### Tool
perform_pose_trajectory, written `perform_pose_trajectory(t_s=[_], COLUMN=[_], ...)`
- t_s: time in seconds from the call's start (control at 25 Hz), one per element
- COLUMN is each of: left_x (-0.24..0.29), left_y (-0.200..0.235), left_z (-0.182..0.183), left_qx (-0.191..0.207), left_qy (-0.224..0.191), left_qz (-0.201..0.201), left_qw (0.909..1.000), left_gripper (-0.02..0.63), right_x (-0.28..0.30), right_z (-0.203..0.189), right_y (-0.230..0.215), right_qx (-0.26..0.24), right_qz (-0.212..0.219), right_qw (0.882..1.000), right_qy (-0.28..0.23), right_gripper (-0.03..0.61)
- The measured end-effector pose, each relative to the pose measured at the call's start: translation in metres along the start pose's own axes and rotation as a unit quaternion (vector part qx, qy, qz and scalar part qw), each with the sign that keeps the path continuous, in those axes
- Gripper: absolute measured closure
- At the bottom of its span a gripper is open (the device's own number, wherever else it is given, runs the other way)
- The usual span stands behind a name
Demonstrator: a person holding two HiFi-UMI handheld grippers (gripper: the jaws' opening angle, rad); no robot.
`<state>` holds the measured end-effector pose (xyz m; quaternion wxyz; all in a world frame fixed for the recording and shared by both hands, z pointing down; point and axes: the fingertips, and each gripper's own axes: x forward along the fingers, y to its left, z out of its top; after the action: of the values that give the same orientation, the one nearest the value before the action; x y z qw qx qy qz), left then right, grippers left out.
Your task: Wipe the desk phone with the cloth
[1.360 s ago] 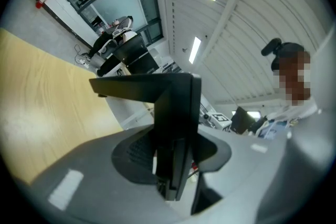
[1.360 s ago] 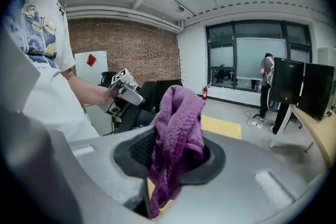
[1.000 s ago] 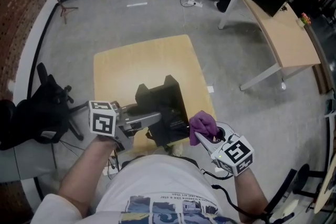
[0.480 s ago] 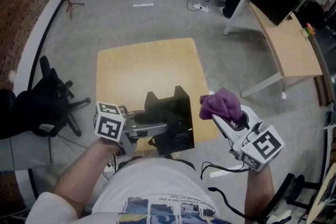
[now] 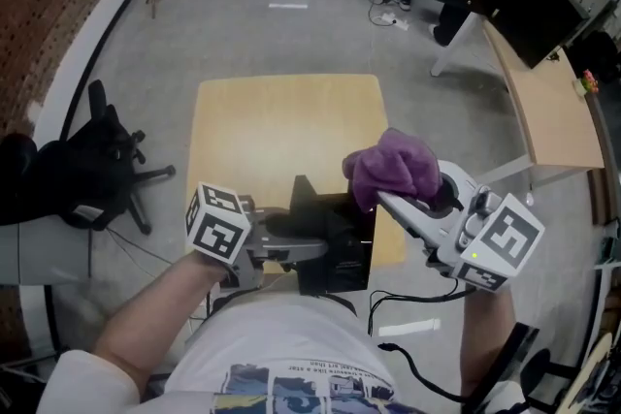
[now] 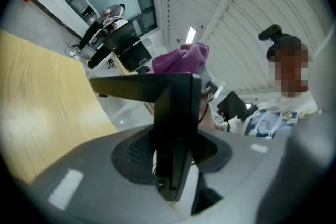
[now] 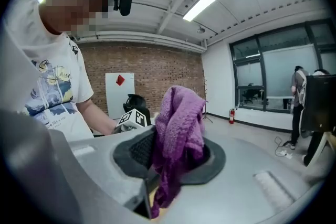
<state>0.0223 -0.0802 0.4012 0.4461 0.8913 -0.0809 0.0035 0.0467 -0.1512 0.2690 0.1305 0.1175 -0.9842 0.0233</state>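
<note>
1. your left gripper (image 5: 315, 249) has its jaws part-way open and clamped on the edge of the desk phone (image 5: 349, 252). it holds the phone at the near edge of the table (image 5: 272, 126). i can't tell if the phone's base actually rests on the wood.
2. your right gripper (image 5: 386, 201) is pinched tight on a bunched wad of the cloth (image 5: 393, 165), up above the phone's far corner. whether the cloth touches the phone isn't clear from any view.
3. progress, as a guess: both things are in hand, so the setup is done. nothing shows which faces have been wiped, so i'd count the real wiping as unfinished.
4. materials: the phone looks like hard matte black plastic, a flat slab with sharp angular edges, so it should grip firm and not flex.
5. the cloth is purple and fuzzy, terry-like, soft and floppy, with a tail hanging below the jaws.
6. the table is pale smooth wood-look, squarish with rounded corners.
</note>
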Motion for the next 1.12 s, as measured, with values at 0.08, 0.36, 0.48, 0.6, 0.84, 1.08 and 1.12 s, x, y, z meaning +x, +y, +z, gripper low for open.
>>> perform_pose_trajectory(t_s=[0.08, 0.36, 0.48, 0.6, 0.84, 1.08, 1.12], left_x=[0.003, 0.007, 0.011, 0.011, 0.013, 0.015, 0.015], left_y=[-0.004, -0.01, -0.013, -0.014, -0.012, -0.011, -0.011], left_z=[0.0, -0.006, -0.007, -0.009, -0.012, -0.01, -0.01], left_qx=[0.004, 0.003, 0.003, 0.002, -0.006, -0.006, -0.006], left_qy=[0.001, 0.005, 0.007, 0.009, 0.008, 0.011, 0.012], left_qz=[-0.002, -0.002, -0.002, -0.002, 0.002, 0.001, 0.001], left_qw=[1.0, 1.0, 1.0, 1.0, 0.9999, 0.9999, 0.9999], left_gripper=[0.431, 0.431, 0.431, 0.431, 0.431, 0.431, 0.431], right_x=[0.011, 0.033, 0.038, 0.043, 0.037, 0.026, 0.026], right_z=[-0.016, -0.059, -0.076, -0.09, -0.054, 0.006, 0.013], right_y=[-0.006, -0.026, -0.032, -0.042, -0.039, 0.002, 0.012], right_qx=[0.011, 0.075, 0.08, 0.084, 0.056, -0.002, -0.011], right_qz=[0.018, 0.079, 0.097, 0.092, 0.102, 0.171, 0.187], right_qw=[1.0, 0.991, 0.987, 0.986, 0.99, 0.985, 0.982], right_qy=[0.022, 0.074, 0.097, 0.115, 0.079, 0.028, 0.022], right_gripper=[0.472, 0.472, 0.472, 0.472, 0.472, 0.472, 0.472])
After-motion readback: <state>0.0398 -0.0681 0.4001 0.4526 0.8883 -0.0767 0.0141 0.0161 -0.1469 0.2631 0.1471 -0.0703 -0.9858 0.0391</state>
